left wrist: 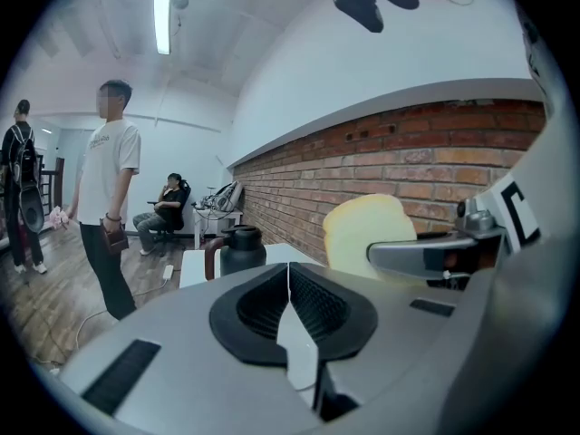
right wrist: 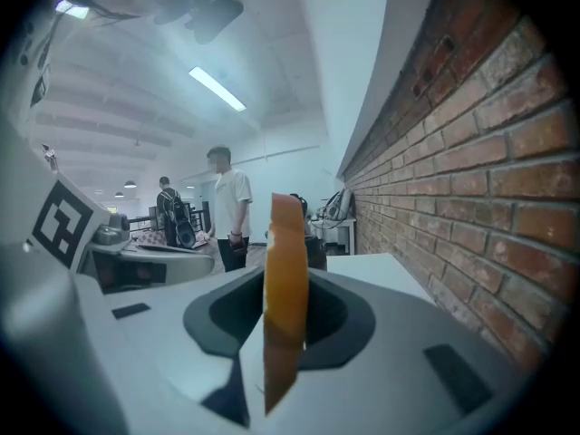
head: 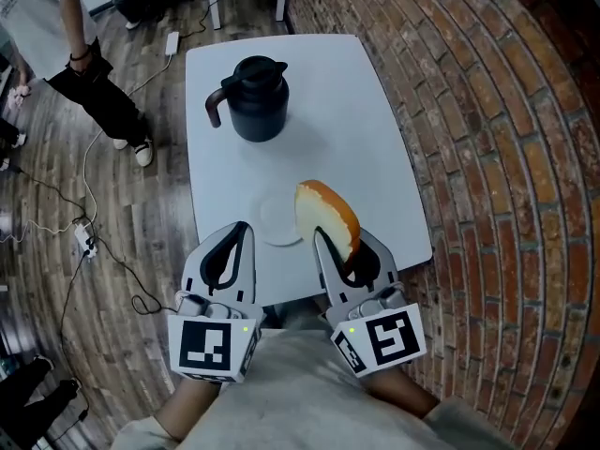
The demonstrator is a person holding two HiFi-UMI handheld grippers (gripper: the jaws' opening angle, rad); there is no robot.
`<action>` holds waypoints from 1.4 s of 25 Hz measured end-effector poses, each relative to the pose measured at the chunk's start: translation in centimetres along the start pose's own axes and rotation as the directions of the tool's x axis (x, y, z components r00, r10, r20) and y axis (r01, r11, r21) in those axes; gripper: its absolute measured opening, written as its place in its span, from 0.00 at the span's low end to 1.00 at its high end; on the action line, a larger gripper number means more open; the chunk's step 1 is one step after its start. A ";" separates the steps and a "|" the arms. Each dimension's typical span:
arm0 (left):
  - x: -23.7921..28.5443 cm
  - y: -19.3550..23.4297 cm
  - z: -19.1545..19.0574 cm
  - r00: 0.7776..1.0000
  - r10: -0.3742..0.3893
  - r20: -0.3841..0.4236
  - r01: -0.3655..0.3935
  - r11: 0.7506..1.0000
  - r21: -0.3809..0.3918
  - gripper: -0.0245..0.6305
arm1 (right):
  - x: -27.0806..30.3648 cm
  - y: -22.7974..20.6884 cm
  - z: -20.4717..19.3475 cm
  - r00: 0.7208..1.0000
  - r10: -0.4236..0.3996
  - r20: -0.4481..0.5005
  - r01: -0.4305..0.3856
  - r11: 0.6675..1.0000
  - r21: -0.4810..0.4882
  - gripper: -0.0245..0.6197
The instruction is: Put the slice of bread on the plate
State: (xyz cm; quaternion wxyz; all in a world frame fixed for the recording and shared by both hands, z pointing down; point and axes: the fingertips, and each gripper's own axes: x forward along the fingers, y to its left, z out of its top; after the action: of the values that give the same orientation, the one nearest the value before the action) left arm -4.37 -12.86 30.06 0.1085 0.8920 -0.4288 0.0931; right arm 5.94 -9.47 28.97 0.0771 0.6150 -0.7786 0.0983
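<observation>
right gripper (head: 345, 251) is clamped on the upright bread slice (head: 328, 214), held near the plate (head: 272, 223). left gripper (head: 228, 247) is closed and empty. risk: released on edge, the soft slice topples past the rim.

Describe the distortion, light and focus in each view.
Head view: fisheye bends the brick wall into arcs; the white plate nearly vanishes against the pale table. Left gripper view: dark round vignette, ceiling strip light blown out. Right gripper view: the slice of bread, edge-on near the lens, is soft.
</observation>
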 end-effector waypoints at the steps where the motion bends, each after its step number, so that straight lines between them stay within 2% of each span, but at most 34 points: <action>1: 0.1 0.1 -0.3 1.000 0.009 -0.010 -0.009 1.000 0.003 0.06 | 0.3 0.1 -0.6 1.000 0.017 -0.013 -0.017 1.000 0.002 0.19; 4: 0.7 0.5 -1.3 0.999 0.030 -0.033 -0.030 1.000 -0.001 0.06 | 1.5 0.2 -2.3 0.997 0.059 -0.042 -0.059 0.998 0.008 0.19; 9: 2.0 0.5 -2.7 0.999 0.014 -0.039 -0.014 1.000 0.000 0.06 | 3.8 0.2 -3.9 0.991 0.114 -0.064 -0.114 0.993 0.005 0.19; 15: 2.9 1.5 -3.2 0.997 0.045 -0.056 -0.044 0.999 0.017 0.06 | 6.2 0.3 -6.2 0.981 0.164 -0.104 -0.161 0.986 0.036 0.19; 24: 3.4 2.8 -4.5 0.992 0.084 -0.098 -0.083 0.996 0.020 0.06 | 9.0 0.5 -9.9 0.967 0.193 -0.166 -0.185 0.981 0.067 0.19; 35: 4.4 3.2 -7.3 0.979 0.083 -0.184 -0.087 0.996 -0.014 0.06 | 10.4 -0.2 -13.2 0.954 0.190 -0.230 -0.171 0.980 0.103 0.19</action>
State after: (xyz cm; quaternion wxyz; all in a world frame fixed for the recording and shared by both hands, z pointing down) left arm -4.75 -16.12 38.58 0.1533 0.8593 -0.4558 0.1743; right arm 3.73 -16.06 44.24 0.1355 0.5275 -0.8119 0.2102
